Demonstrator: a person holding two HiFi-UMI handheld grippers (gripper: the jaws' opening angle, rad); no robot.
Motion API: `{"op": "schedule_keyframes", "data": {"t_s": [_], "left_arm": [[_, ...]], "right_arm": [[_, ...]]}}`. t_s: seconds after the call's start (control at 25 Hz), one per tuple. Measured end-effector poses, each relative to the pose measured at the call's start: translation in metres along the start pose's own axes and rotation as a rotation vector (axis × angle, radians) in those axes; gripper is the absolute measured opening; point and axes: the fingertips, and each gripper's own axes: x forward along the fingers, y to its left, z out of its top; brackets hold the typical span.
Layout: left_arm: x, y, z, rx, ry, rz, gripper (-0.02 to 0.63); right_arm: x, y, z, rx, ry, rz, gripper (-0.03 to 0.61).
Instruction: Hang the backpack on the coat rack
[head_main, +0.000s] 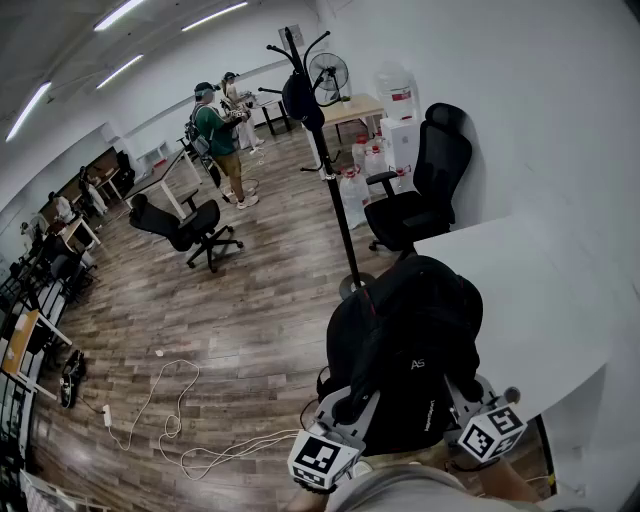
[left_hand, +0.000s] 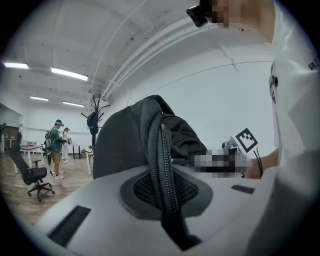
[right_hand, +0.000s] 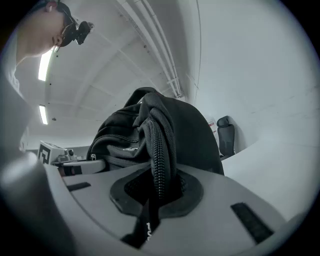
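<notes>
The head view showed the white worktop (head_main: 530, 300) at my right, the coat rack (head_main: 330, 170) well apart on the wood floor (head_main: 200, 310), and the black backpack (head_main: 410, 350) raised before me. The gripper views showed what it hid: my left claw (left_hand: 165, 195) clamped on one shoulder strap (left_hand: 160, 150), my right claw (right_hand: 155, 192) on the second strap (right_hand: 160, 145).

Black backpack (head_main: 410, 345), black coat rack (head_main: 335, 200), brown plank floor (head_main: 240, 320)

A black backpack (head_main: 410, 350) hangs between the left gripper (head_main: 348, 405) and the right gripper (head_main: 462, 398), just beside the white desk (head_main: 540, 300). Beyond it a coat rack (head_main: 330, 170) stands on the wooden floor (head_main: 250, 320), an office chair (head_main: 425, 190) near it.
</notes>
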Motion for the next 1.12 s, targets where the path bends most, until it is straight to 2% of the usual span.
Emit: {"op": "schedule_keyframes", "data": {"t_s": [0.16,0.52,0.72,1.12], "left_arm": [[0.009,-0.001,0.01,0.012,-0.023,-0.008,0.027],[0.018,-0.005,0.01,-0.013,0.0,-0.008,0.028],[0.029,-0.011,0.008,0.015,0.003,0.004,0.027],[0.045,-0.017,0.007,0.011,-0.015,0.041,0.026]], "right_arm": [[0.002,-0.007,0.005,0.005,-0.002,0.001,0.029],[0.006,-0.016,0.005,0.024,0.004,0.004,0.03],[0.004,-0.029,0.003,0.041,0.012,0.01,0.03],[0.0,-0.044,0.011,0.021,0.026,0.036,0.029]]}}
